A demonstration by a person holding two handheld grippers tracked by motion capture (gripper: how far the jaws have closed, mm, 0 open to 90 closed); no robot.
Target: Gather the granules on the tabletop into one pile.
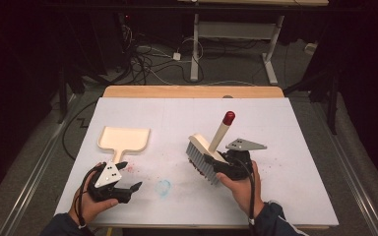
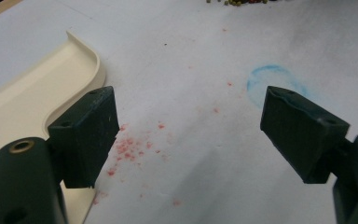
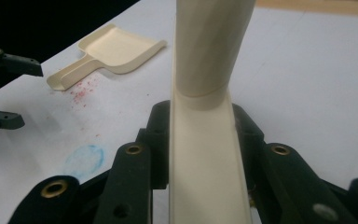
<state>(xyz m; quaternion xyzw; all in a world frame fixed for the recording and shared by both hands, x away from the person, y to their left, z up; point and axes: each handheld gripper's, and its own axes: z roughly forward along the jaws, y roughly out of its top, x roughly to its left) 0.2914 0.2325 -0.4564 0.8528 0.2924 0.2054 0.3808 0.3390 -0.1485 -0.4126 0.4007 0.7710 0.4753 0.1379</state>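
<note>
Brush [image 1: 207, 156] sits clamped in your right gripper [image 1: 220, 164]: in the right gripper view the two black jaws press on either side of the cream back of the brush, with its round handle rising straight ahead of the camera. In the high view the handle tilts up and away from you, ending in a red tip [image 1: 229, 117], and the grey bristles [image 1: 200, 163] point down toward the surface [image 1: 285, 187]; you cannot tell from the pictures whether they touch it.

Your left gripper [image 1: 130, 183] hangs near the front left of the surface, its jaws spread wide with nothing between them. In the left gripper view one jaw stands just beside the handle of the dustpan [image 1: 124, 140], over a patch of red crumbs [image 2: 128, 150]; contact with the handle cannot be judged.

Dustpan lies flat on the surface, left of the brush and well apart from it, tray end away from you, handle toward your left hand [image 1: 89, 205].

Blue ring mark [image 1: 163, 187] lies on the surface between the two grippers, near the front edge. More red specks [image 1: 275, 160] are scattered to the right of the brush.
</note>
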